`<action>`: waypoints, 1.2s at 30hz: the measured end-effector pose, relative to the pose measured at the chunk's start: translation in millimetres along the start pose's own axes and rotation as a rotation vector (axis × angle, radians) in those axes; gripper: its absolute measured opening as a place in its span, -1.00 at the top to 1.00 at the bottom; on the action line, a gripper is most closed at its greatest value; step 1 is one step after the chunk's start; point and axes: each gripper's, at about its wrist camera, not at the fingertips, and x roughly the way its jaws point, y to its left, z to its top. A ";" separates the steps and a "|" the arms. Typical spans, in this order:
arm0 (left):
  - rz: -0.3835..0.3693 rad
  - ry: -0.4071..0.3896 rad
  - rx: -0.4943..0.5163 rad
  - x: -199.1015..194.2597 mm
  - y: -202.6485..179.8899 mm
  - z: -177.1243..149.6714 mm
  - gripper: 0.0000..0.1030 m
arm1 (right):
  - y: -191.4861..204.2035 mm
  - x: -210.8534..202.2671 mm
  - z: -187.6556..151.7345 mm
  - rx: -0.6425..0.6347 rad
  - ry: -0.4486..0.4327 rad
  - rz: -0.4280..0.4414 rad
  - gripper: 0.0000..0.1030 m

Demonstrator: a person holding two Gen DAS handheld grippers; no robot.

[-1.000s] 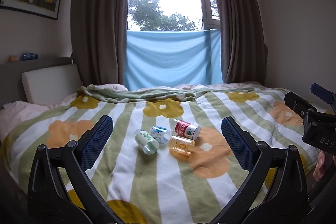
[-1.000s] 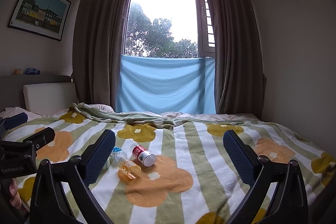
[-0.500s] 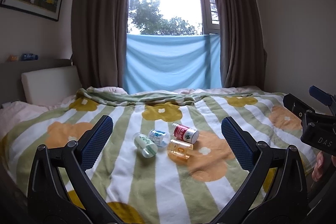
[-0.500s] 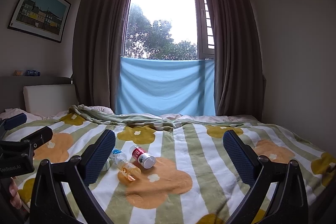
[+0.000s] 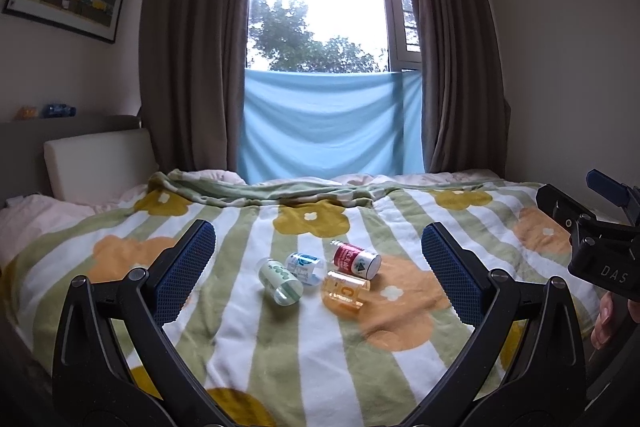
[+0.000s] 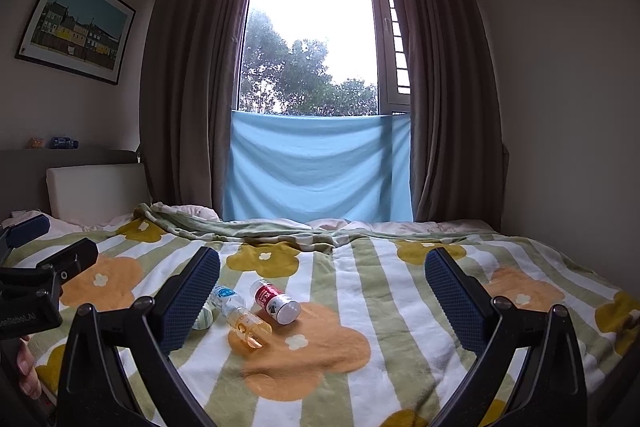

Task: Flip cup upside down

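Several small cups lie on their sides in a cluster on the bed: a green-patterned cup (image 5: 280, 279), a blue-labelled cup (image 5: 305, 267), a red cup (image 5: 356, 259) and an orange clear cup (image 5: 345, 291). In the right wrist view I see the blue cup (image 6: 227, 297), the orange cup (image 6: 249, 327) and the red cup (image 6: 278, 301); the green cup (image 6: 202, 319) is mostly hidden behind my left finger. My left gripper (image 5: 318, 267) is open and empty, well short of the cups. My right gripper (image 6: 322, 295) is open and empty, to the right of them.
The bed has a striped, flowered blanket (image 5: 240, 339). A white pillow (image 5: 98, 163) and headboard stand at the left. Curtains and a blue cloth (image 5: 330, 125) hang behind the bed. The right gripper's body shows at the right edge of the left wrist view (image 5: 600, 251).
Both views have tilted up slightly, so the cups sit a little lower in frame. The cups have not moved. Both grippers remain open.
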 end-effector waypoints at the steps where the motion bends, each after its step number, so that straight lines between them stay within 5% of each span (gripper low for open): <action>1: 0.001 0.000 -0.002 0.6 0.6 0.5 -1.00 | 0.1 0.2 0.1 -0.001 0.000 0.000 -0.99; 28: 0.001 0.060 -0.011 16.8 -4.2 -0.5 -1.00 | -1.3 1.6 -6.8 -0.010 -0.005 0.018 -0.99; 36: -0.044 0.253 -0.067 70.1 -7.5 -2.5 -0.99 | -2.1 12.0 -25.8 -0.090 -0.036 0.083 -0.99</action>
